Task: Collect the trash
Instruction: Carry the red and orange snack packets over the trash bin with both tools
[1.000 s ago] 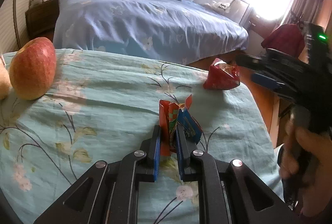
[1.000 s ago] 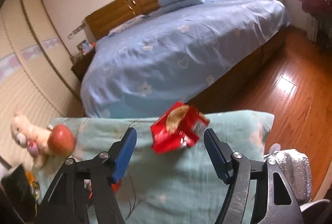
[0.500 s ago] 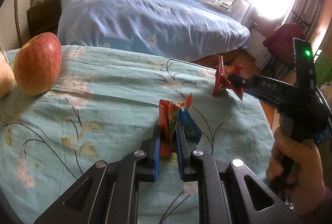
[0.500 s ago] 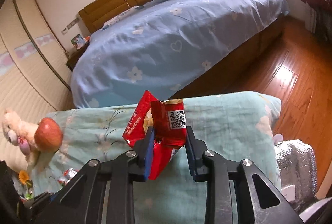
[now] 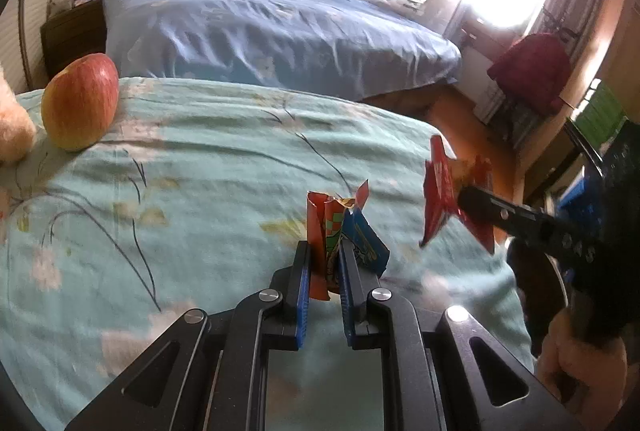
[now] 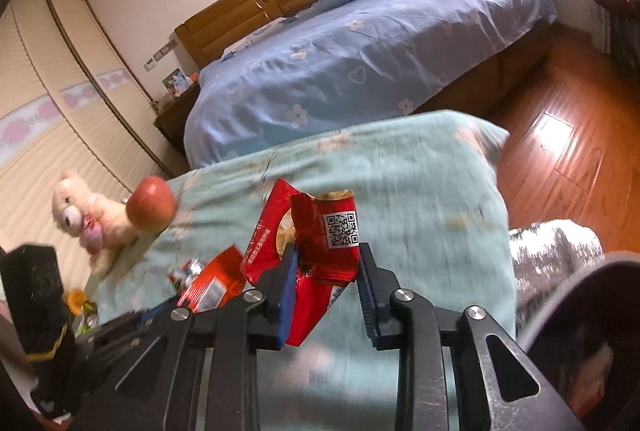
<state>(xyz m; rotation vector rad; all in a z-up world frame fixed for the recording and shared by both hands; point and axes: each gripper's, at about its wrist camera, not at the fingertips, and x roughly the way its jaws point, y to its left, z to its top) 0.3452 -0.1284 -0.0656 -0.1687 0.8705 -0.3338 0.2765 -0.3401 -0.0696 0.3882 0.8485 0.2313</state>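
My left gripper [image 5: 324, 267] is clamped on a crumpled red, blue and green snack wrapper [image 5: 340, 231], held by its lower folds just above the cloth. My right gripper [image 6: 326, 279] has just closed on a torn glossy red foil wrapper with a QR code [image 6: 316, 231], which is now pinched between its blue pads, clear of the cloth. Both wrappers look nearly weightless, thin and slick; I judge a grip across bunched, doubled folds holds better than one on a single edge, which could slide out or tear. Under them lies a soft pale-green floral cloth [image 5: 200, 171] that could snag if a fingertip dips. Farther left sit a red-and-yellow apple [image 5: 80, 101] and a cream plush bear [image 6: 84, 209]. Beyond stand a blue-sheeted bed with a wooden headboard [image 6: 360, 59] and a polished wooden floor [image 6: 560, 135].
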